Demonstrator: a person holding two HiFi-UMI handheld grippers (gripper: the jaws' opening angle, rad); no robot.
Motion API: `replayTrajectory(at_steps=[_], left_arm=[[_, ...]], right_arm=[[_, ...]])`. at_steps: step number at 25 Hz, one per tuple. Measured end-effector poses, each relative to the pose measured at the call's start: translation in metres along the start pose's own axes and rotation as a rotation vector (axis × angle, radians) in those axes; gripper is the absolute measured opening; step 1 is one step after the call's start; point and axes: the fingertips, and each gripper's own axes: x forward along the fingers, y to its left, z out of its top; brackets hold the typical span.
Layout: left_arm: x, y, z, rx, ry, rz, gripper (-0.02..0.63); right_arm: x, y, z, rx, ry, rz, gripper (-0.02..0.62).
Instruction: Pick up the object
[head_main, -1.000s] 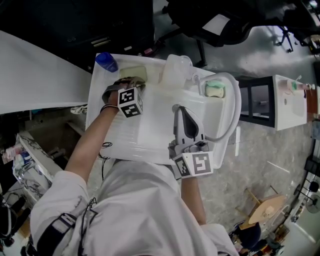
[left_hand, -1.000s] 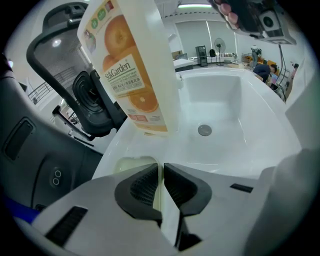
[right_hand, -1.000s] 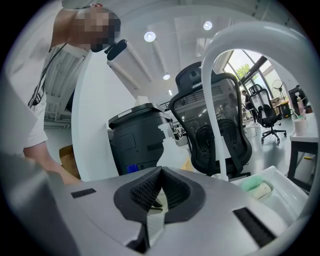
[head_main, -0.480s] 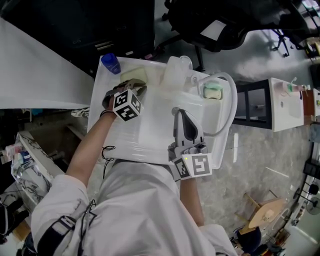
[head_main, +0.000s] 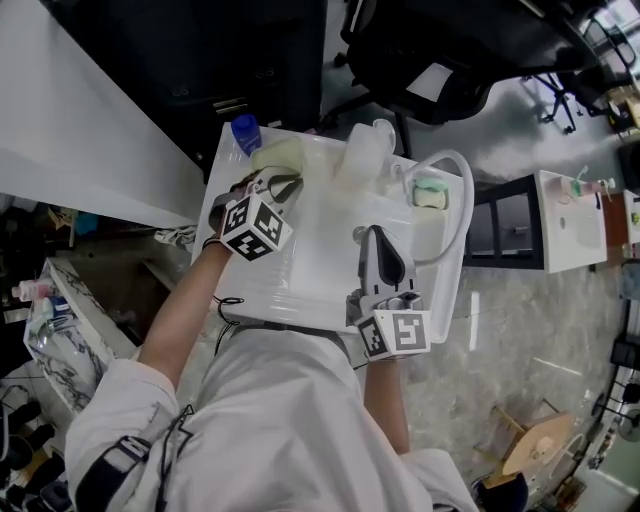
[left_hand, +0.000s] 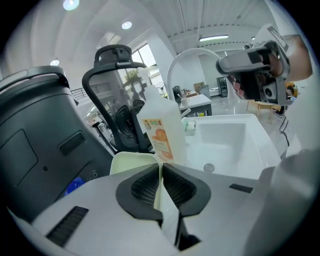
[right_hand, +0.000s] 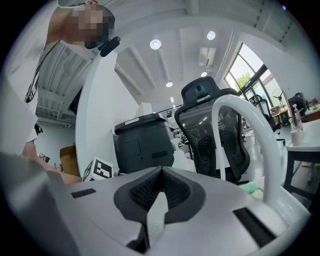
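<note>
A pale yellow-green pad (head_main: 277, 155) lies at the back left corner of the white sink unit (head_main: 300, 290). My left gripper (head_main: 283, 184) is at its near edge. In the left gripper view the jaws stand almost together, and a thin strip of the pad (left_hand: 132, 161) shows between them at my left gripper (left_hand: 161, 167). My right gripper (head_main: 373, 233) hovers over the basin, shut, with nothing held. The right gripper view shows my right gripper (right_hand: 161, 172) with its pads meeting.
A translucent detergent jug (head_main: 362, 150) stands behind the basin, and its label (left_hand: 159, 137) shows in the left gripper view. A white arched faucet (head_main: 455, 215) and green soap (head_main: 430, 190) are at the right. A blue cap (head_main: 245, 130) sits far left. A black office chair (head_main: 440, 60) stands beyond.
The head view has shifted and turned a little. The left gripper stays at the pad's edge, and the right gripper remains shut over the basin.
</note>
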Motion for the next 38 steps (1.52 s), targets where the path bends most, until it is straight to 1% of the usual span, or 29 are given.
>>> replayTrajectory(at_steps=[7,14,17,25,34,38], left_arm=[[-0.050,-0.001,0.025,-0.019,-0.093,0.065,0.041],[-0.105,-0.003,0.032,-0.032,-0.168,0.148,0.040],[-0.128,-0.003,0.032,-0.042,-0.190,0.183,0.040],[-0.178,0.000,0.022,-0.093,-0.230,0.254,0.040],[-0.231,0.017,0.018,-0.157,-0.314,0.358,0.040],[-0.250,0.025,0.009,-0.186,-0.336,0.402,0.040]], right_arm=[[-0.019,0.013,0.009,-0.027,-0.028,-0.013,0.006],[-0.041,0.025,0.013,-0.041,-0.053,-0.042,0.006],[-0.049,0.030,0.013,-0.036,-0.054,-0.063,0.006],[-0.063,0.045,0.017,-0.051,-0.067,-0.071,0.006],[-0.074,0.050,0.021,-0.069,-0.072,-0.091,0.006],[-0.071,0.055,0.024,-0.090,-0.074,-0.081,0.006]])
